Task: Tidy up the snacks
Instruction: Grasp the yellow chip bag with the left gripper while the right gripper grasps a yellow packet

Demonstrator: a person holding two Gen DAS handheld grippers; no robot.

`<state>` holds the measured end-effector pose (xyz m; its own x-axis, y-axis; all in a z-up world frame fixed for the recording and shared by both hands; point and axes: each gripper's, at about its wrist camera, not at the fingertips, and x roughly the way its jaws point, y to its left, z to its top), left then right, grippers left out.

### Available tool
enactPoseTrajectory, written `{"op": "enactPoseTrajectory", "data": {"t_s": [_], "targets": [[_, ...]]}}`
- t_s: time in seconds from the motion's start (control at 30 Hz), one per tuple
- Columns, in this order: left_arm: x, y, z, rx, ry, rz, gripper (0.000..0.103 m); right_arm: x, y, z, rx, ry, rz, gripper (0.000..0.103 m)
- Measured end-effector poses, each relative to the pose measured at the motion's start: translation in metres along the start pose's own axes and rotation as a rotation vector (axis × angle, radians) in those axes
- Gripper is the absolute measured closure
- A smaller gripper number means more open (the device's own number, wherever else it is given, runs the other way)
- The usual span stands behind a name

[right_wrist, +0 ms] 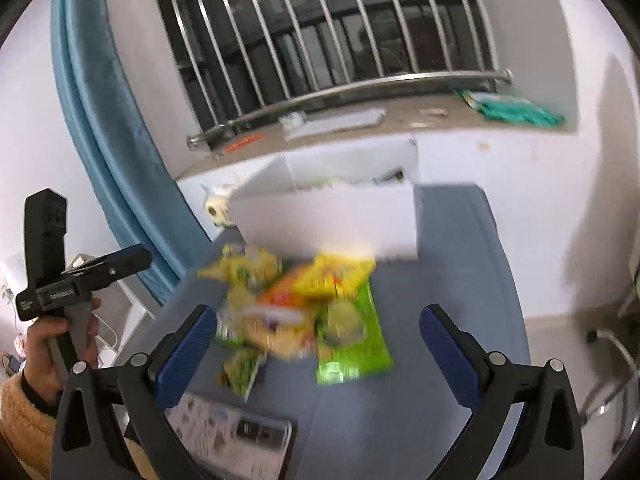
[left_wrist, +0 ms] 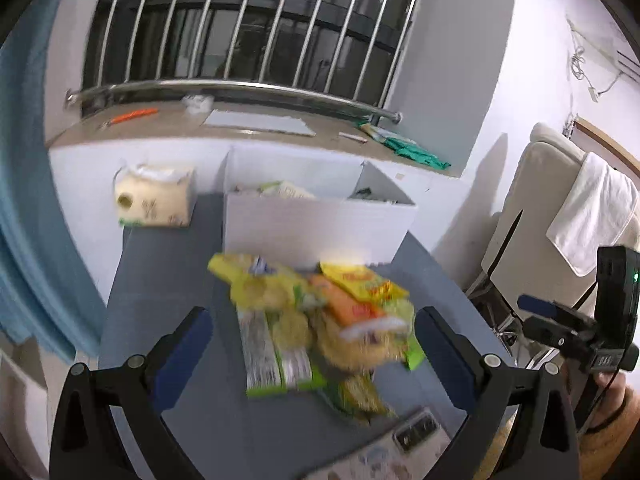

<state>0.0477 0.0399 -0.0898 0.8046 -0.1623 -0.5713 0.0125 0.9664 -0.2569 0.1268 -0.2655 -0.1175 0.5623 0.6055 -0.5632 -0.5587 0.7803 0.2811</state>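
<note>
Left gripper (left_wrist: pixel 312 332) is held wide open, empty. Snack pile (left_wrist: pixel 316 320) lies dead ahead between both pairs of fingers, on the table (left_wrist: pixel 168 280), with the box (left_wrist: pixel 316 220) just behind. Right gripper (right_wrist: pixel 318 334) is likewise wide, empty; neither is judged clearly nearer. Packets lie mixed, no common axis.

Yellow, green and orange snack packets (left_wrist: pixel 320 320) lie heaped — just before the white box (left_wrist: pixel 312 224).

Both views look forward and down along their own fingers, from above the near edge of the grey table (left_wrist: pixel 168 280), toward the barred window (left_wrist: pixel 256 28). The 2 share the blurred snack pile (left_wrist: pixel 316 312), white box (left_wrist: pixel 316 224) and windowsill, each catching the other gripper at its edge.
</note>
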Motion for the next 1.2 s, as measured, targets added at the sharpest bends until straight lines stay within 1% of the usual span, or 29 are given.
{"op": "enactPoseTrajectory", "data": {"t_s": [0.1, 0.23, 0.4, 0.53, 0.6, 0.73, 0.8, 0.9, 1.03, 1.07, 1.17, 1.2], "targets": [[-0.004, 0.000, -0.014, -0.010, 0.017, 0.006, 0.000, 0.003, -0.003, -0.021, 0.019, 0.049, -0.008, 0.000], [-0.009, -0.003, -0.024, -0.014, 0.020, 0.003, 0.000, 0.016, -0.007, -0.028, 0.050, 0.086, 0.009, 0.000], [-0.010, -0.006, -0.027, -0.005, 0.022, 0.006, 0.000, 0.047, -0.008, -0.016, 0.105, 0.095, 0.054, 0.000], [-0.012, -0.005, -0.030, 0.001, 0.021, 0.009, 0.000, 0.084, -0.012, -0.003, 0.138, 0.135, 0.038, 0.000], [-0.012, -0.003, -0.033, -0.002, 0.024, 0.025, 0.000, 0.107, -0.012, 0.007, 0.134, 0.165, 0.018, 0.000], [-0.013, 0.003, -0.039, -0.027, 0.034, 0.017, 0.000, 0.138, -0.010, 0.021, 0.118, 0.196, -0.004, 0.000], [-0.013, 0.005, -0.041, -0.025, 0.042, 0.027, 0.000, 0.157, -0.015, 0.028, 0.152, 0.231, -0.018, 0.000], [-0.012, 0.010, -0.044, -0.038, 0.045, 0.034, 0.000, 0.180, -0.025, 0.032, 0.226, 0.267, 0.000, 0.000], [-0.009, 0.016, -0.046, -0.056, 0.056, 0.032, 0.000, 0.201, -0.025, 0.031, 0.211, 0.315, -0.026, 0.000], [-0.008, 0.016, -0.046, -0.056, 0.057, 0.037, 0.000, 0.206, -0.024, 0.030, 0.191, 0.323, -0.038, 0.002], [-0.007, 0.019, -0.048, -0.063, 0.062, 0.038, 0.000, 0.206, -0.029, 0.030, 0.205, 0.300, -0.006, 0.018], [-0.007, 0.020, -0.048, -0.066, 0.062, 0.041, 0.000, 0.203, -0.032, 0.031, 0.211, 0.290, -0.008, 0.031]]}}
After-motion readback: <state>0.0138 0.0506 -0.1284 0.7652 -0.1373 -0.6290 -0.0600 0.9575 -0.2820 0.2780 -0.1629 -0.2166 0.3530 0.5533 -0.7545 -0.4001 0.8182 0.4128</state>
